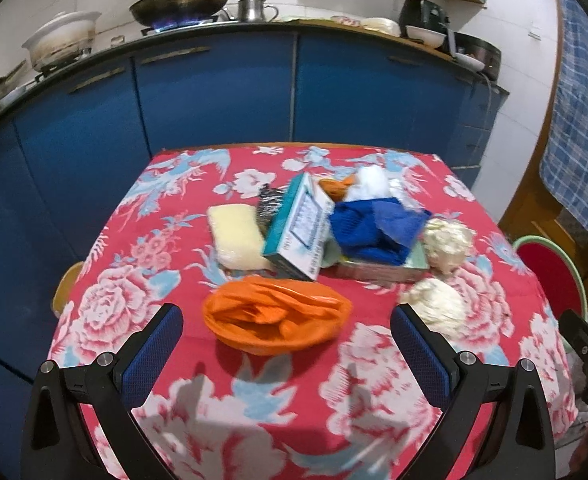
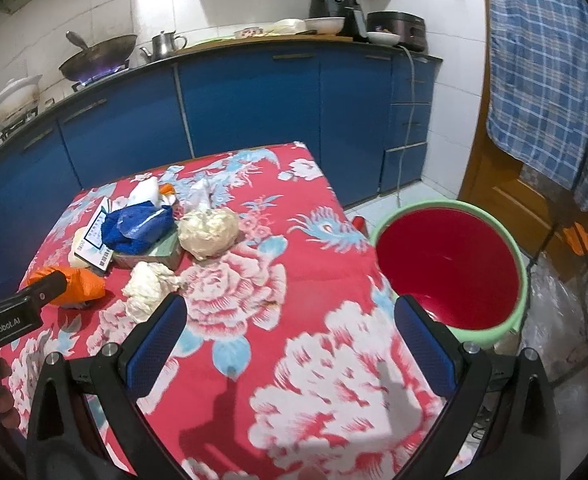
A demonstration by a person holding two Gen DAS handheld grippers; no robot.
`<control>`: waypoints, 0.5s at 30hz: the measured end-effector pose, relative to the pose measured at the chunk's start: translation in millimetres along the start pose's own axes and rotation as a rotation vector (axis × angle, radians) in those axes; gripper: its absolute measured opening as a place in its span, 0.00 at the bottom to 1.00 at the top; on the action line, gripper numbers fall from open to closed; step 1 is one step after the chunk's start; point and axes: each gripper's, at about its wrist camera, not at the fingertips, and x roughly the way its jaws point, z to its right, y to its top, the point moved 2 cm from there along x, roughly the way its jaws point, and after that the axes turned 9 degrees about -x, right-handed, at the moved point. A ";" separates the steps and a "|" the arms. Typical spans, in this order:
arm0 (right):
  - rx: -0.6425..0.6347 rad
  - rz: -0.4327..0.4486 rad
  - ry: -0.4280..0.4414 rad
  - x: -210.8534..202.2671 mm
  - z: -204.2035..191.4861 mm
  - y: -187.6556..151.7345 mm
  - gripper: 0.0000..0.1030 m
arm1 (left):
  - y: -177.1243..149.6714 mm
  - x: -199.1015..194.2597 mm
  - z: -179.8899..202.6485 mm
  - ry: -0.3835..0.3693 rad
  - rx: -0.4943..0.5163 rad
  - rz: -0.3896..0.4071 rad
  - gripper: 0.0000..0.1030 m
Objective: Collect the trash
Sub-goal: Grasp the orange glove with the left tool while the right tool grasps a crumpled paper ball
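- Left wrist view: the left gripper (image 1: pixel 286 334) is hovering above the table (image 1: pixel 106 280) with its jaws spread wide and nothing between them.
- Just ahead of its fingers an orange crumpled bag (image 1: pixel 277 317) is lying on the floral cloth.
- Behind the bag, a pale yellow sponge (image 1: pixel 236 240) is sitting beside a tilted teal box (image 1: pixel 300 228), which is leaning against a flat tin (image 1: pixel 386 266) carrying a blue cloth (image 1: pixel 374 228).
- Two cream paper wads are lying to the right: the near wad (image 1: pixel 434 306) beside the right finger, the far wad (image 1: pixel 448 242) touching the tin's corner.
- Right wrist view: the right gripper (image 2: pixel 290 338) is also standing wide open and holding nothing, over a bare stretch of cloth.
- A red bin (image 2: pixel 450 256) with a green rim is standing just off the table's right edge.
- The far wad (image 2: pixel 208 232), near wad (image 2: pixel 148 290) and orange crumpled bag (image 2: pixel 80 286) are lying to the left, the bag partly hidden behind the other tool's black body.
- A wok (image 2: pixel 98 56) is sitting over a lit burner on the counter behind.
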 end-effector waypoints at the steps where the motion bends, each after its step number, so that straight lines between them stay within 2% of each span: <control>1: -0.005 -0.002 0.004 2.9 -2.1 2.5 0.99 | 1.8 3.6 -2.7 0.007 -0.005 -0.005 1.00; 8: -0.032 -0.033 0.045 26.7 -15.5 17.9 0.99 | 10.2 27.2 -12.5 0.024 -0.020 -0.047 1.00; 15: -0.056 -0.058 0.069 50.9 -27.7 31.7 0.99 | 5.9 44.6 -8.2 0.004 0.001 -0.095 1.00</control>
